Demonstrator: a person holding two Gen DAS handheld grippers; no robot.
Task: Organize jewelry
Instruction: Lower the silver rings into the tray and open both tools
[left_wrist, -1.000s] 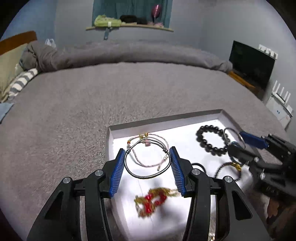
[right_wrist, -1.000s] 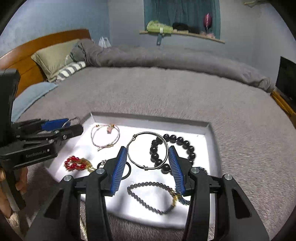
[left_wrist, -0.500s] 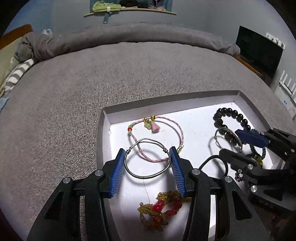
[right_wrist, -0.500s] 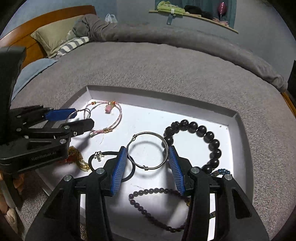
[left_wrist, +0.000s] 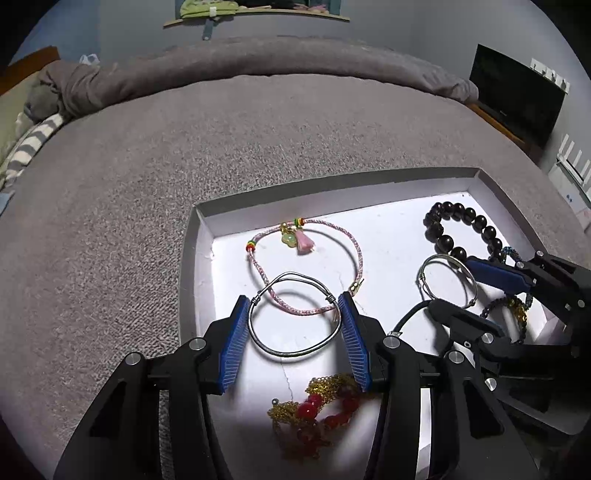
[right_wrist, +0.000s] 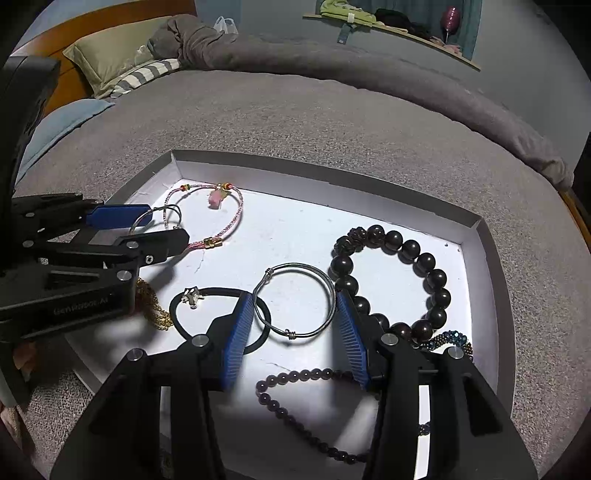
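A white tray (left_wrist: 199, 258) lies on the grey bed and holds several pieces of jewelry. My left gripper (left_wrist: 294, 325) is shut on a silver wire bangle (left_wrist: 295, 352), held low over the tray's left part, above a pink cord bracelet (left_wrist: 354, 251). My right gripper (right_wrist: 295, 317) is shut on a second silver bangle (right_wrist: 314, 332), low over the tray beside a dark bead bracelet (right_wrist: 424, 258). The right gripper with its bangle also shows in the left wrist view (left_wrist: 465, 291), and the left gripper in the right wrist view (right_wrist: 147, 227).
In the tray also lie a gold chain with red beads (left_wrist: 317, 406), a black hair tie with a star (right_wrist: 192, 306), a small purple bead strand (right_wrist: 295, 376) and a blue-gold beaded piece (right_wrist: 448, 339). Grey blanket (left_wrist: 258, 129) surrounds the tray; pillows (right_wrist: 110, 55) lie at the headboard.
Both grippers have come down lower and closer over the tray, each still holding its silver bangle. The tray's contents have not moved.
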